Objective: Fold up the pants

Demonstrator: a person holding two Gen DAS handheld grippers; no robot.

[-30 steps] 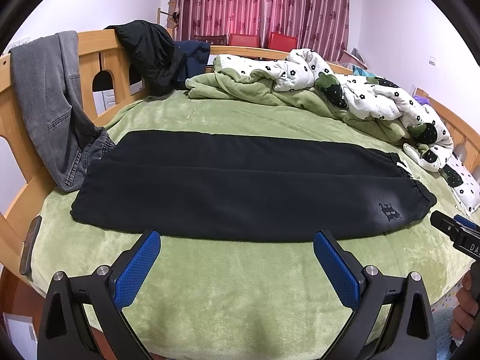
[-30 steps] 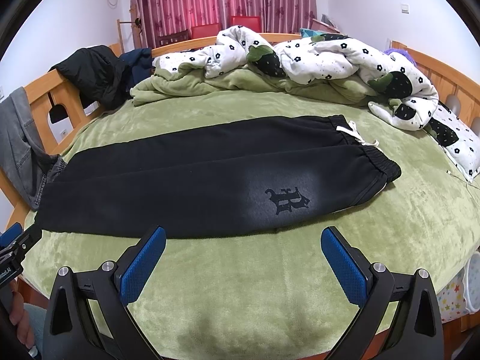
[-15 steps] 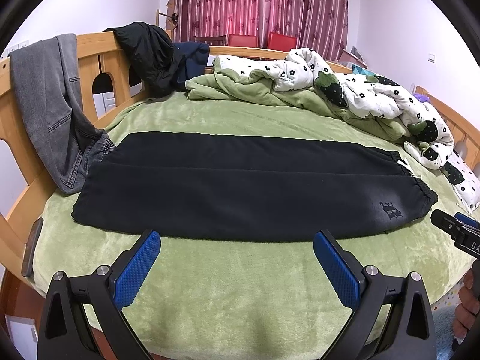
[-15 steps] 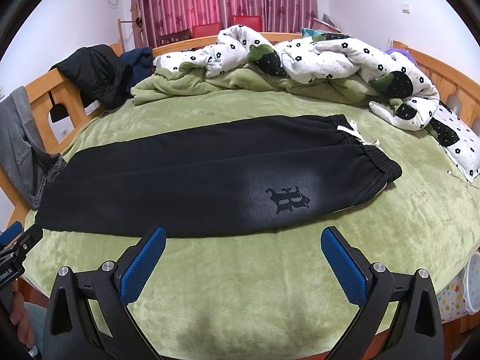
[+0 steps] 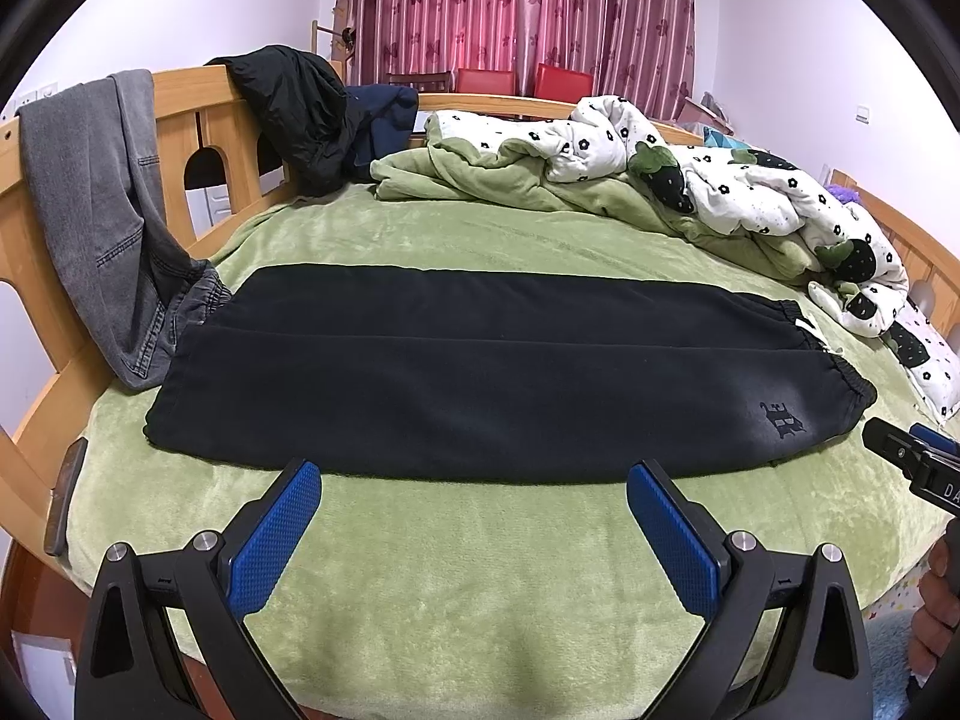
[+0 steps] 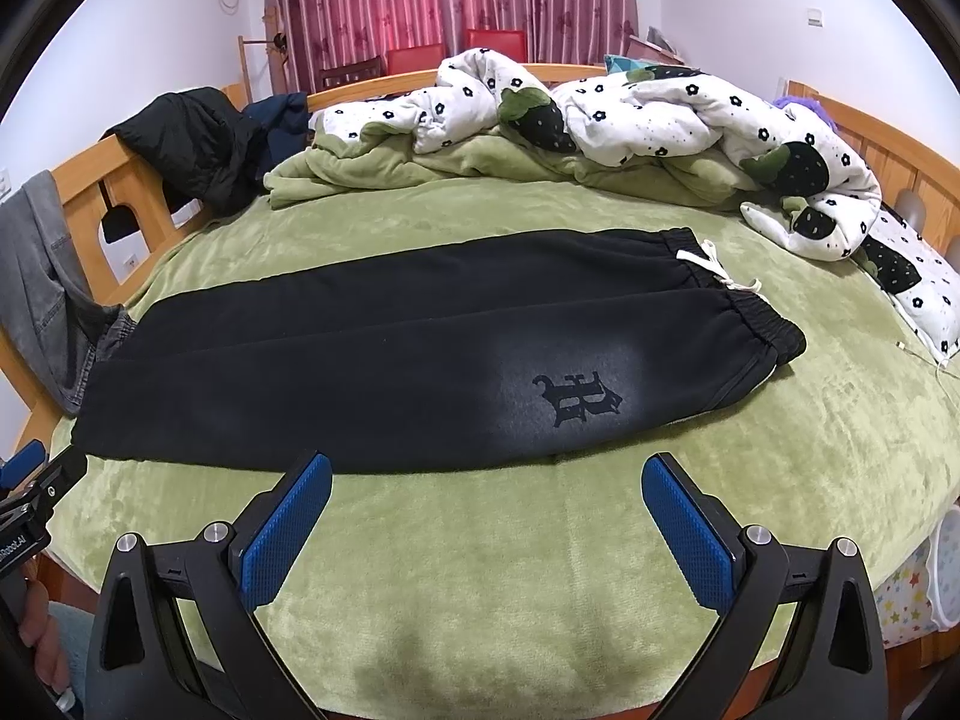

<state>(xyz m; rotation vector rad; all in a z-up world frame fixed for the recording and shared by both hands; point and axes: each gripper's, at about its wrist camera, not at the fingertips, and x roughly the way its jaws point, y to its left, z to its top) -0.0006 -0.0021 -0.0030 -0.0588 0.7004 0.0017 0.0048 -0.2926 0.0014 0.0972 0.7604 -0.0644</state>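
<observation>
Black pants (image 5: 480, 360) (image 6: 408, 354) lie flat across the green bed, folded lengthwise leg on leg, waistband with a white drawstring (image 6: 714, 267) to the right and cuffs to the left. A dark logo (image 6: 576, 399) shows near the waist. My left gripper (image 5: 474, 480) hovers open just short of the pants' near edge, nothing between its blue pads. Likewise my right gripper (image 6: 486, 474) stands open above the blanket, close to the near edge below the logo. Each gripper's tip shows at the edge of the other's view.
A rumpled white flowered quilt (image 5: 750, 192) and green blanket (image 6: 480, 165) are piled along the far side. Grey jeans (image 5: 102, 204) and a black jacket (image 5: 300, 108) hang over the wooden bed rail (image 5: 180, 120) on the left. A charging cable (image 6: 924, 354) lies at right.
Both views have barely shifted; the left gripper drew back slightly. The pants lie as before and both grippers stay open.
</observation>
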